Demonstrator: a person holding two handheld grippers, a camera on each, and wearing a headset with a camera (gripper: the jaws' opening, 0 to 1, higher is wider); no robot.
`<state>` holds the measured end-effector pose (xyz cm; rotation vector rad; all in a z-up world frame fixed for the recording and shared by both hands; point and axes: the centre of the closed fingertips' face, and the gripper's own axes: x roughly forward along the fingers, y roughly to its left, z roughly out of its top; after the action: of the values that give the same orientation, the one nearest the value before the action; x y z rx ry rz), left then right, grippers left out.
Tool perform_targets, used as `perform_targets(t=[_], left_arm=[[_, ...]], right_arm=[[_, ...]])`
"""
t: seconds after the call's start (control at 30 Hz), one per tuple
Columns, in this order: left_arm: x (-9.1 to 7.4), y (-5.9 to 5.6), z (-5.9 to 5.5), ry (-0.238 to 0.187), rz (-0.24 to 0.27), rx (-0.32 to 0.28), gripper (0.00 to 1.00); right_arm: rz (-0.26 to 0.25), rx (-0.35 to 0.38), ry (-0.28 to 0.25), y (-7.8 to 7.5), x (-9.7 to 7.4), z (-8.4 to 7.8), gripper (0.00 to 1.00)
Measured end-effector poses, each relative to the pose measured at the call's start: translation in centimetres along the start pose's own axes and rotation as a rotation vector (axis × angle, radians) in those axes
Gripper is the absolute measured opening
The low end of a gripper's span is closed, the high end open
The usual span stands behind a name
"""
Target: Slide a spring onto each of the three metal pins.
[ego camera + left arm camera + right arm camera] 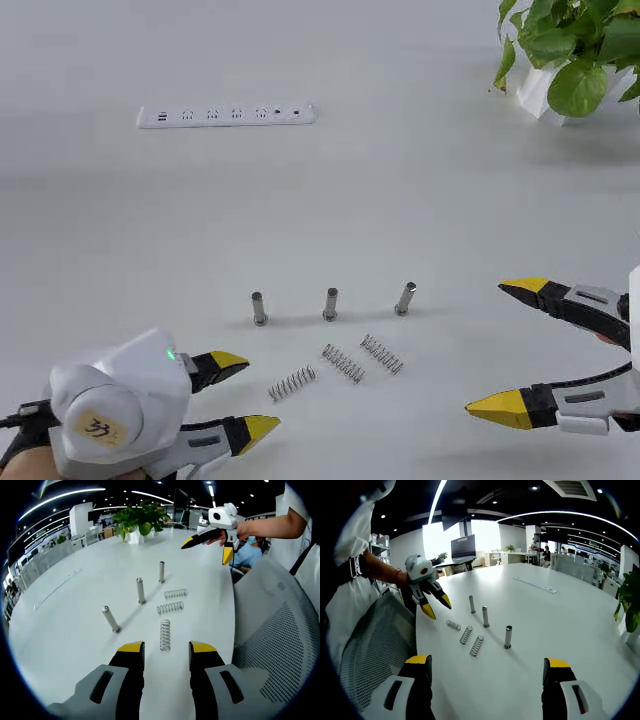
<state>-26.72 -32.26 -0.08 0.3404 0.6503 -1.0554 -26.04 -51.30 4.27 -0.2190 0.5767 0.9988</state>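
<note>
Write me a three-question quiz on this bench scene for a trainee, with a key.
1. True or false: a spring already sits on one of the metal pins.
2. Which has its jaws spread wider? A) left hand-held gripper B) right hand-held gripper
3. Fill in: ___ springs lie loose on the table.
Key: 1 false; 2 B; 3 three.

Three springs [343, 363] lie on the table [420, 200] just before three upright pins [330, 303], power strip [226, 115] well behind.
</note>
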Motion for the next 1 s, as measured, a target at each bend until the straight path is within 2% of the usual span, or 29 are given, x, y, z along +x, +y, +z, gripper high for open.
perform_targets(t=[0.1, 0.3, 0.47, 0.77, 0.8, 1.0], left_arm=[[0.7, 0.1, 0.1, 0.011, 0.001, 0.011, 0.28], [1.9, 0.2, -1.0, 0.095, 0.006, 0.059, 0.2], [2.4, 0.2, -1.5, 0.126, 0.006, 0.065, 0.15], [3.0, 0.0, -2.2, 0.174, -0.003, 0.063, 0.14], [3.1, 0.1, -2.0, 0.167, -0.003, 0.071, 0.14], [3.0, 0.3, -2.1, 0.198, 0.003, 0.075, 0.11]], right_arm=[[0.001, -0.001, 0.0, 0.1, 0.0, 0.0, 0.91], [0.003, 0.002, 0.002, 0.1, 0.0, -0.1, 0.9], [0.001, 0.003, -0.002, 0.1, 0.0, -0.1, 0.9], [-0.004, 0.008, -0.001, 0.1, -0.2, -0.3, 0.89], [-0.005, 0.009, -0.002, 0.1, -0.2, -0.4, 0.89], [-0.008, 0.011, 0.003, 0.2, -0.2, -0.7, 0.88]])
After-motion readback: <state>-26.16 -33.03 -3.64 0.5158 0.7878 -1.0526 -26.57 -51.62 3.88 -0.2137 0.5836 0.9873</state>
